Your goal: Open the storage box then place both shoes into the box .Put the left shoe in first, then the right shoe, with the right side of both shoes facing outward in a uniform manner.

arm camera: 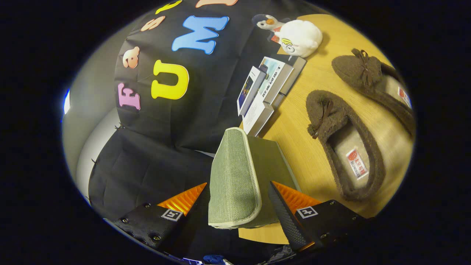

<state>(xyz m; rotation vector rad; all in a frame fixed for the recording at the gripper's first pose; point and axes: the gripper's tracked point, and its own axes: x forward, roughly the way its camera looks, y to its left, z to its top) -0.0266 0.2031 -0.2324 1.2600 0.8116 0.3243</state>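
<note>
Spread apart, the tongs (232, 200) straddle the grey-green storage box (235, 176) on the bench (294, 121), touching neither side that I can tell. Beyond lie two brown shoes (344, 145) side by side, then books (266, 90) and a plush toy (296, 36).

The gripper (235, 200) had its two fingers spread apart, and the storage box (239, 176) stood on the table (294, 129) between them, its lid (230, 173) raised on edge, touching neither finger as far as could be told. Beyond the box, a stack of books (265, 92) lay on the table against the booth wall. Past the books sat a plush toy (296, 36). To the right of the box lay the near shoe (340, 143), and the far shoe (371, 81) lay beside it, further right, apart from it.
</note>
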